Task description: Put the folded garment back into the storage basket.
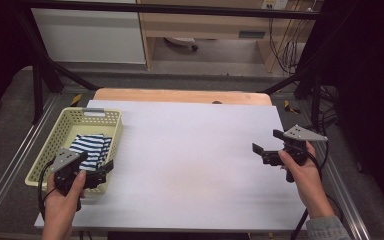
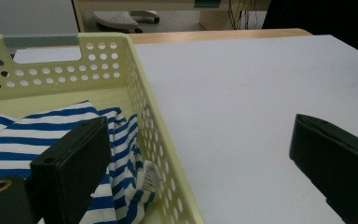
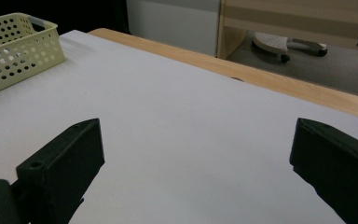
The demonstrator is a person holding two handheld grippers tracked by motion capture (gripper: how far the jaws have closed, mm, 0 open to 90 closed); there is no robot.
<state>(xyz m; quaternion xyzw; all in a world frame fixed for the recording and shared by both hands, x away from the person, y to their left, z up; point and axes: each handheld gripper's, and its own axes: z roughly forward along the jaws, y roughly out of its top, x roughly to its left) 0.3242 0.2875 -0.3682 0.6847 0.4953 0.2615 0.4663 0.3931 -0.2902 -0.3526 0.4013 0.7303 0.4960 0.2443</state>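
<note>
A pale yellow perforated plastic basket [image 1: 60, 131] at the bench's left edge holds a folded blue-and-white striped cloth [image 1: 91, 148]; the left gripper [image 1: 105, 171] hovers over its near corner.

Table [image 1: 195, 165]: white top, with a wooden strip along the far edge.
Frame [image 1: 40, 75]: black bars rise at the table's far corners, and one runs across the top.
Cabinet [image 1: 205, 25]: light wood, beyond the table.
Cables [image 1: 285, 45]: a dark bundle hangs at the cabinet's right.
Floor [image 1: 205, 65]: grey.
Chair base [image 3: 279, 44]: a white base with a castor, under the cabinet.
</note>
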